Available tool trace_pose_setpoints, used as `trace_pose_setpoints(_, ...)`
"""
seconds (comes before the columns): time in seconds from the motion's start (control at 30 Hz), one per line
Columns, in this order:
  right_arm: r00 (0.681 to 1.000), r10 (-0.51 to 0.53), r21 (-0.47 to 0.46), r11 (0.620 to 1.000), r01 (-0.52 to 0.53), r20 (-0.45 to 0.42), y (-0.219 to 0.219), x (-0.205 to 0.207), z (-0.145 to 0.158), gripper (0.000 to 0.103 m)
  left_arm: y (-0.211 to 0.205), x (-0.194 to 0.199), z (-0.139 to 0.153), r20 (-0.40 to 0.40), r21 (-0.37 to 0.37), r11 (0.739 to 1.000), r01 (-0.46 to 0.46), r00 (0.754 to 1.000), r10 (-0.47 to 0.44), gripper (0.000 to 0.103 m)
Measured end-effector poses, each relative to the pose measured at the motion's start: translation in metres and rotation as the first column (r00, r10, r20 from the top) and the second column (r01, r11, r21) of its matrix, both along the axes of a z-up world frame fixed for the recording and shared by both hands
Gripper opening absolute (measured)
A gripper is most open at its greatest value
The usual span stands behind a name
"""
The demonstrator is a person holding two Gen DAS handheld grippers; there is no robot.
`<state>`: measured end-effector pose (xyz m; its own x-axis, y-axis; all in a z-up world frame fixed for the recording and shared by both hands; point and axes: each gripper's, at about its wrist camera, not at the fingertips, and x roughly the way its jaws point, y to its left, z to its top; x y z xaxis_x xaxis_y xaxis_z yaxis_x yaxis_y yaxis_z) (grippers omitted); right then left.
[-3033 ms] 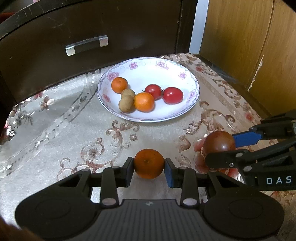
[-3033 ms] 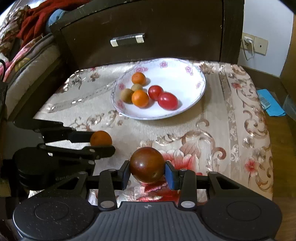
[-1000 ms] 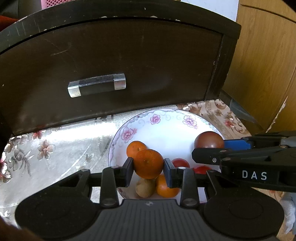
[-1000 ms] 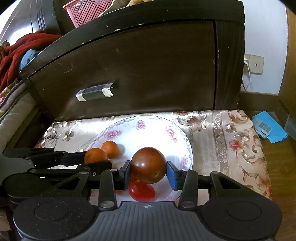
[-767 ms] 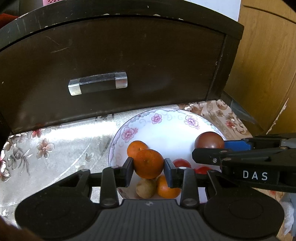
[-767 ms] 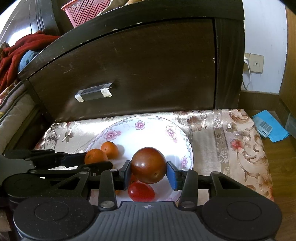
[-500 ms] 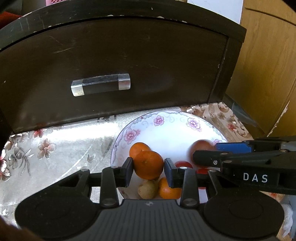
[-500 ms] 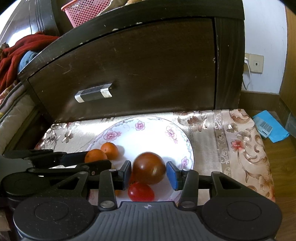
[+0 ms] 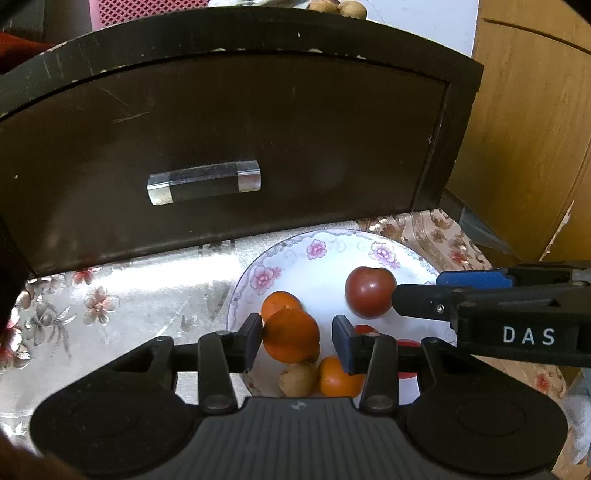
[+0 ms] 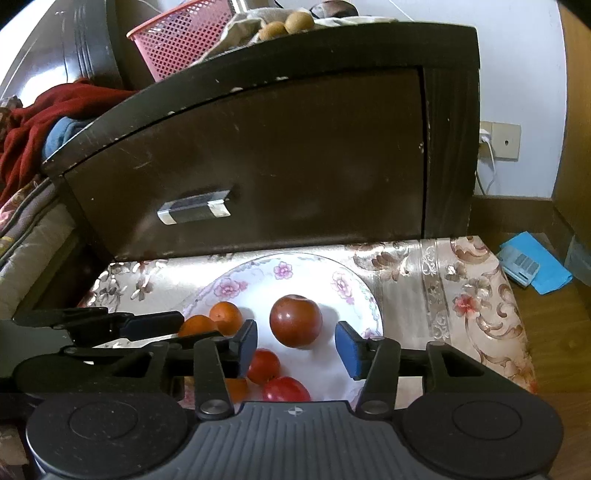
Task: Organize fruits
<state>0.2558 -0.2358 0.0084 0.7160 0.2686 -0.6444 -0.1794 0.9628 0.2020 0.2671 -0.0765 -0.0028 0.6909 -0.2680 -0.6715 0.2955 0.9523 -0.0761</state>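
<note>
Dark-red fruit (image 10: 295, 320) lying free on plate (image 10: 354, 284) | right gripper (image 10: 295, 345) fingers standing apart | left gripper (image 9: 297, 341) fingers apart, orange (image 9: 290, 335) touching one.

The plate (image 10: 364, 291) sits on the bench (image 10: 443, 288) against its back edge, just before the drawer front (image 10: 277, 166). In the plate, the large round fruit (image 10: 295, 320) lies toward the right, two oranges (image 10: 225, 312) toward the left, two tomatoes (image 10: 263, 365) nearer the front. A basket (image 10: 177, 44) stands on the cabinet top (image 10: 332, 33) behind.
</note>
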Motion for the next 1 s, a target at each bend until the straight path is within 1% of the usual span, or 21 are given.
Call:
trace_pose_setpoints(0.17, 1.000, -0.004, -0.008, 1.000, 0.004, 0.008, 0.002, -0.005, 0.004, 0.043, 0.004, -0.003, 0.005, 0.004, 0.002, 1.000, -0.010, 1.000, 0.010, 0.051)
trace_pose_setpoints(0.43, 1.000, -0.029, -0.004, 1.000, 0.029, 0.010, -0.004, -0.018, 0.013, 0.043, 0.010, -0.015, 0.011, 0.002, -0.001, 1.000, -0.028, 1.000, 0.028, 0.052)
trace_pose_setpoints(0.63, 0.999, -0.040, 0.001, 0.999, 0.040, 0.003, -0.004, -0.033, 0.017, 0.043, 0.012, -0.033, 0.019, 0.011, 0.010, 1.000, -0.023, 1.000, 0.023, 0.053)
trace_pose_setpoints(1.0, 0.998, -0.049, -0.001, 0.999, 0.049, -0.039, 0.002, -0.072, 0.011, 0.044, 0.023, -0.071, 0.018, -0.016, 0.019, 0.998, -0.053, 0.998, 0.053, 0.054)
